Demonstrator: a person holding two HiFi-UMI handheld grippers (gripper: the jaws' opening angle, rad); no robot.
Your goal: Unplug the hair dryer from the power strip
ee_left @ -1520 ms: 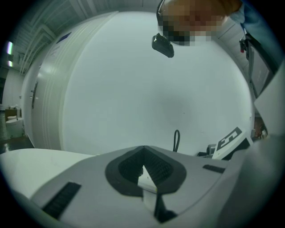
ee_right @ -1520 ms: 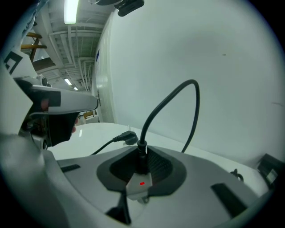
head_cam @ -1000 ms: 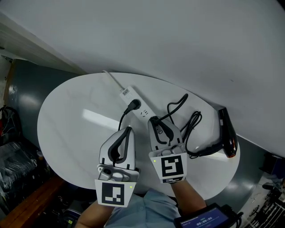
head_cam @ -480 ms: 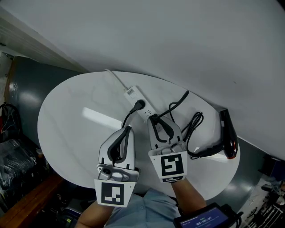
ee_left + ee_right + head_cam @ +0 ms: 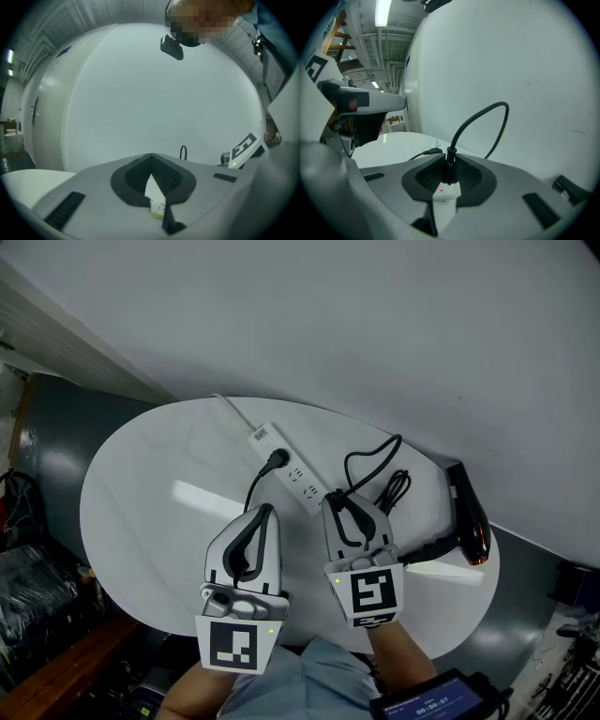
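A white power strip (image 5: 286, 468) lies slantwise on the round white table (image 5: 141, 521). The black hair dryer (image 5: 466, 517) rests at the table's right edge, and its cord (image 5: 375, 457) loops back to my right gripper (image 5: 337, 498). In the right gripper view the dryer's black plug (image 5: 450, 166) stands between the pads of that gripper (image 5: 449, 176), right over the strip's lit end (image 5: 444, 199). Its jaws are opening slightly and its prongs are hidden. My left gripper (image 5: 267, 512) is shut with nothing in it. Through the gap in the left gripper (image 5: 151, 157) I see the strip (image 5: 157, 199).
A second black plug (image 5: 275, 458) sits in the strip, and its cord runs under my left gripper. A pale wall rises right behind the table. Dark floor and clutter surround the table's left side. A small screen (image 5: 436, 701) shows at the bottom edge.
My right gripper has shifted a little toward the near right with the plug between its pads, and the strip's near end has followed it. The left gripper has hardly moved.
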